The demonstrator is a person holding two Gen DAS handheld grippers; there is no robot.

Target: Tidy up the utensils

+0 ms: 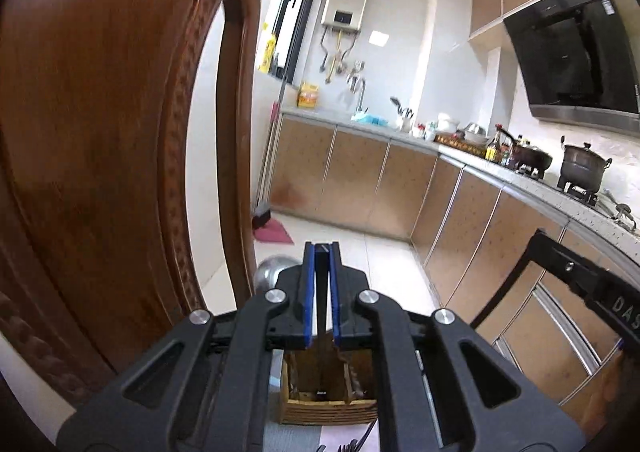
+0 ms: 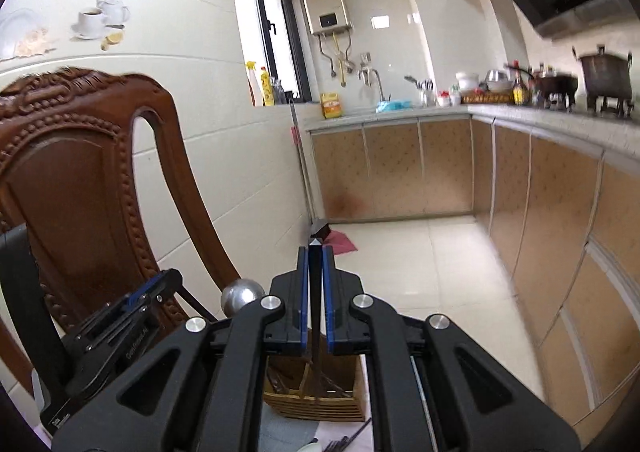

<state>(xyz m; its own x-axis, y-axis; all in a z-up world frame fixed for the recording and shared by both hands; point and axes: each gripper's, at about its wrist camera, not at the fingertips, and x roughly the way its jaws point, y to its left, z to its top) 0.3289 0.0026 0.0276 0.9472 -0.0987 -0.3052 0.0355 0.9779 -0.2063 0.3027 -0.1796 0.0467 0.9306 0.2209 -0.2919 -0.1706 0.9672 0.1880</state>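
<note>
Right gripper (image 2: 316, 252) is clamping a slim dark utensil handle (image 2: 316, 292) above the slatted wooden divided utensil caddy (image 2: 316, 400), left gripper (image 1: 322, 248) likewise pinching a dark stick (image 1: 321, 292) over it, both tilting forward; some utensils are sitting inside, others (image 2: 340, 444) lying loose beside the box, so probably mid-task.

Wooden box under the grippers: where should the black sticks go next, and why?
Probably lower the right gripper so its black utensil slides into the wooden holder directly below. The left gripper also pinches one above it.
</note>
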